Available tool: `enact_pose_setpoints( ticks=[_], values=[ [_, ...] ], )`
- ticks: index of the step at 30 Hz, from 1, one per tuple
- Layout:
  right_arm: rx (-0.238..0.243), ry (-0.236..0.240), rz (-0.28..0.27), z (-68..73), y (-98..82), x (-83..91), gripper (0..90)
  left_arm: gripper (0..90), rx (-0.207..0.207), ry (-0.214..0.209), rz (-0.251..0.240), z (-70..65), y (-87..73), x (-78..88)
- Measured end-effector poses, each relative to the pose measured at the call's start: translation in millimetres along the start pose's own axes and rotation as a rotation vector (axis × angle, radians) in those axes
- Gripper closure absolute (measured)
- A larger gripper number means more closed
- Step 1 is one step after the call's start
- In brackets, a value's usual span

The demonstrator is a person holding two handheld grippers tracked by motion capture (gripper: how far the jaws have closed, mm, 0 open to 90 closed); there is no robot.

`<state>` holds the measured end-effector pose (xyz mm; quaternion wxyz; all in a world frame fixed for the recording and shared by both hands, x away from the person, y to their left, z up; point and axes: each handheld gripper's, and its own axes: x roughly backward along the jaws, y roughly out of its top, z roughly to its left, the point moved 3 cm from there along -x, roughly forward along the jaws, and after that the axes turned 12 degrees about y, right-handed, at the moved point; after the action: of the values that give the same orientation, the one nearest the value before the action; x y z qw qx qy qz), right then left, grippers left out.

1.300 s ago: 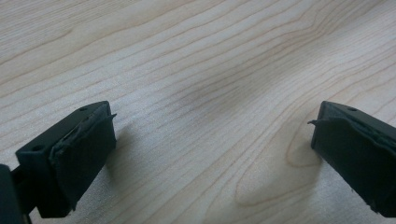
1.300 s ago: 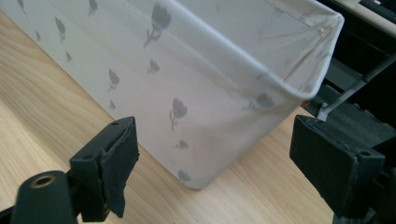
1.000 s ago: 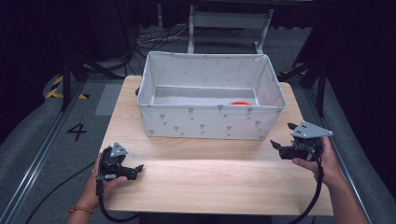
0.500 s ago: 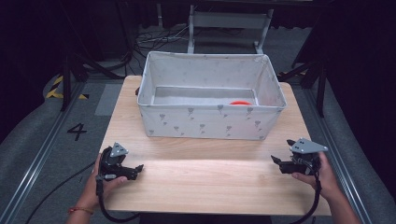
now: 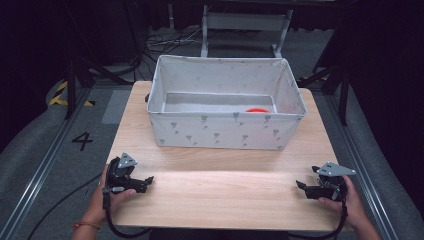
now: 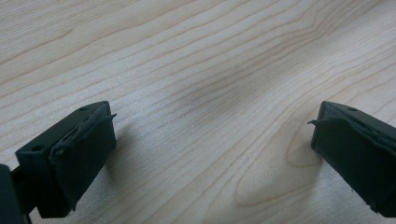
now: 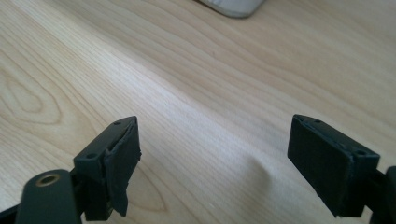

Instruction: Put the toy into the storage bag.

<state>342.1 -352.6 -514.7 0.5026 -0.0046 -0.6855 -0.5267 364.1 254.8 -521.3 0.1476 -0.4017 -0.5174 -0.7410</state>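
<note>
Floor marking (image 5: 82,141) beside table (image 5: 225,190) apparently reads "4".

High view looks forward and down over the whole wooden table (image 5: 225,185). Both gripper views sit close above that tabletop, looking along their jaws.

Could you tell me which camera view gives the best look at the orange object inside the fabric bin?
The high view: it looks down into the fabric bin, where the orange object lies at the floor's right. The right gripper view catches only a pale corner of the bin; the left gripper view shows wood.
</note>
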Motion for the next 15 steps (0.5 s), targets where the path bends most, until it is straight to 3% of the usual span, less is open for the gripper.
enact_pose_setpoints(
  ticks=[6, 15],
  values=[
    [-0.103, 0.04, -0.029, -9.8, -13.1, -0.1, 15.8, 0.3, 0.009, 0.002, 0.005, -0.9, -0.5, 0.6],
    [-0.106, 0.039, -0.029, -9.9, -13.2, -0.3, 15.4, 0.4, 0.014, 0.008, 0.009, -1.2, -0.7, 1.2]
  ],
)
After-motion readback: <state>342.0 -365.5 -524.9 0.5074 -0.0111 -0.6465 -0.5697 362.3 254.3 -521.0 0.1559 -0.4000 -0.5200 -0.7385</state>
